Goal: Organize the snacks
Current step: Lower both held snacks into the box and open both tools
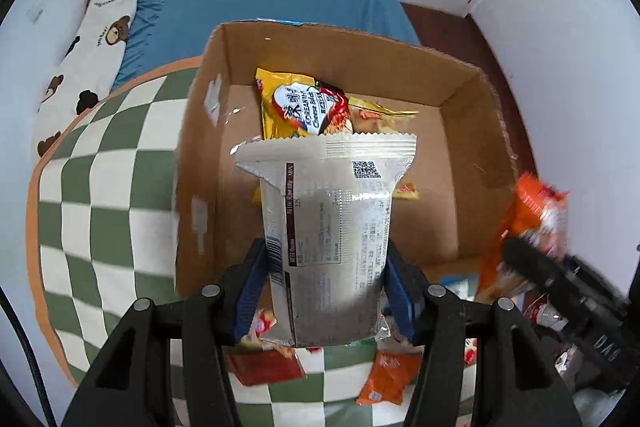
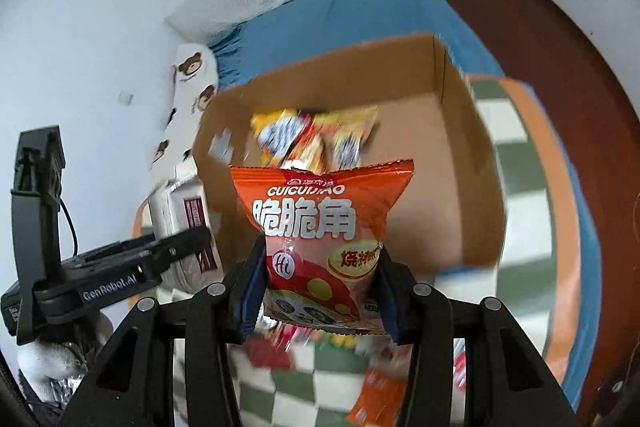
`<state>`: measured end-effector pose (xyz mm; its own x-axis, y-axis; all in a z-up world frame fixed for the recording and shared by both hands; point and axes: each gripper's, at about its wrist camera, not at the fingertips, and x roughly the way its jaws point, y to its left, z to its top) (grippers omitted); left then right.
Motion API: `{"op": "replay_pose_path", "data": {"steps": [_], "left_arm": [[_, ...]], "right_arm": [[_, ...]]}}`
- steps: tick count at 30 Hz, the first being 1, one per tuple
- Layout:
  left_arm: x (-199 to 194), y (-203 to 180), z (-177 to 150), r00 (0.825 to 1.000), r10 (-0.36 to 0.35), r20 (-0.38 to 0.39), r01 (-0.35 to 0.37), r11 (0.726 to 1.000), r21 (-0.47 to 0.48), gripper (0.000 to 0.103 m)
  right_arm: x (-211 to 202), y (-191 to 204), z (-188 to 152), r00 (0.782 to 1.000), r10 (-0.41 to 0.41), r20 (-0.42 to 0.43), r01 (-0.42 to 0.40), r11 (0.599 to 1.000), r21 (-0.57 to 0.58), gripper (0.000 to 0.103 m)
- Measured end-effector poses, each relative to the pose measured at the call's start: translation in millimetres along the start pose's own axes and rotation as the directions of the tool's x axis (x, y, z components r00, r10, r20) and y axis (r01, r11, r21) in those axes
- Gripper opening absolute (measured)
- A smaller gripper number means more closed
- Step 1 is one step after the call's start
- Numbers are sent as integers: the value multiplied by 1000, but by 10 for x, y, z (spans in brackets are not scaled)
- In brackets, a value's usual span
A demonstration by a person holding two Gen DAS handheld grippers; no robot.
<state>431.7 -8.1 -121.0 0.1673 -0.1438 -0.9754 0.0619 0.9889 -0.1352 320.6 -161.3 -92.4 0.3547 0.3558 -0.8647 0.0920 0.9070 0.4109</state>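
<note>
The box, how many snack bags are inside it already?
2 that I can see, both yellow, lying side by side against the far wall of the cardboard box: one yellow bag on the left, another beside it. More could hide behind the silver packet.

- Cardboard box point(image 1: 460, 131): matt brown paperboard, rough torn rim.
- Silver snack packet point(image 1: 324, 227): glossy foil.
- Orange snack packet point(image 2: 320, 227): shiny plastic film.
- Checkered mat point(image 1: 104, 195): soft matt cloth.
</note>
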Motion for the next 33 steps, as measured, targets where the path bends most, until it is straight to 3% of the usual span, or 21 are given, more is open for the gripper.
{"op": "replay_pose_path", "data": {"steps": [8,16,19,21,22,23,33], "left_arm": [[652,113,279,985,129,-117,-127,992,26,53],[1013,295,357,972,176,-154,-180,984,-10,53],[1035,343,405,978,155,-139,-162,986,-37,58],[1030,337,436,982,141,-129,-148,988,-41,67],[1030,335,449,982,137,-128,-144,989,-43,79],[1025,335,459,983,134,-126,-141,989,-48,83],[871,216,404,988,138,-62,-142,988,-54,83]], "right_arm": [[614,-276,713,994,-106,-40,106,994,-1,51],[1130,-502,986,985,-151,-85,152,988,2,52],[1271,-561,1018,978,-163,-130,166,986,9,91],[1316,-573,1027,975,-180,-131,181,983,-7,91],[1323,-578,1027,975,-180,-131,181,983,-7,91],[1324,-578,1026,974,-184,-132,185,983,-10,91],[1172,-527,841,971,-205,-127,203,979,-27,94]]}}
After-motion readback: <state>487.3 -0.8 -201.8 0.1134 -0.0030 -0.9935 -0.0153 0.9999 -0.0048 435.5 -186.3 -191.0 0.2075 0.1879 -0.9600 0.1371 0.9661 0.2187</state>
